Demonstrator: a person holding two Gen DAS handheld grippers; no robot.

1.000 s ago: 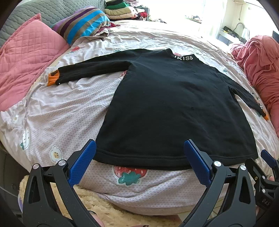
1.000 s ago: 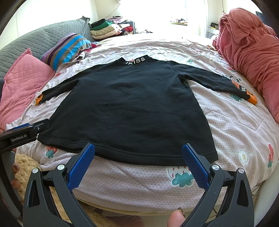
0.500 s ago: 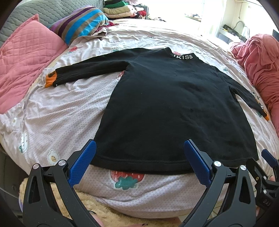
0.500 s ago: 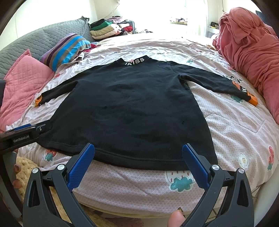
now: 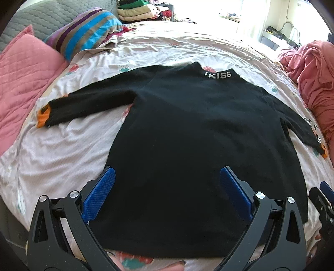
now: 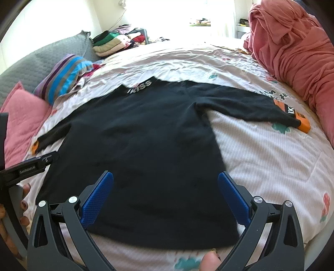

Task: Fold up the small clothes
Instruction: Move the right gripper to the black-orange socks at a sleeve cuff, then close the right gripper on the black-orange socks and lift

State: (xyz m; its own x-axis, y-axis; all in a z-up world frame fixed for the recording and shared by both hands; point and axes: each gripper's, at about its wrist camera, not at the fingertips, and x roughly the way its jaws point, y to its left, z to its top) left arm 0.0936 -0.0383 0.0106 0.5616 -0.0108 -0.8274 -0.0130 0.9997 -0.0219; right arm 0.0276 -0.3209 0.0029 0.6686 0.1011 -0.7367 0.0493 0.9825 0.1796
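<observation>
On bed [image 5: 146,48]: one sweater [image 5: 187,135], two sleeves.

A black long-sleeved top [image 5: 198,133] is lying flat and unfolded on the bed [image 5: 62,150], sleeves spreading outward, orange cuffs [image 6: 300,121] showing, white "IKISS" lettering sitting on its collar [image 5: 218,74], hem nearest.

— What's on the bed [image 5: 62,150]?
— A black sweater [image 5: 187,146] spread flat, sleeves out, collar far. Pink pillow [image 5: 23,83] and striped pillow [image 5: 87,37] far left, folded clothes [image 5: 137,12] behind, a heaped pink blanket [image 6: 296,52] along the right.
</observation>
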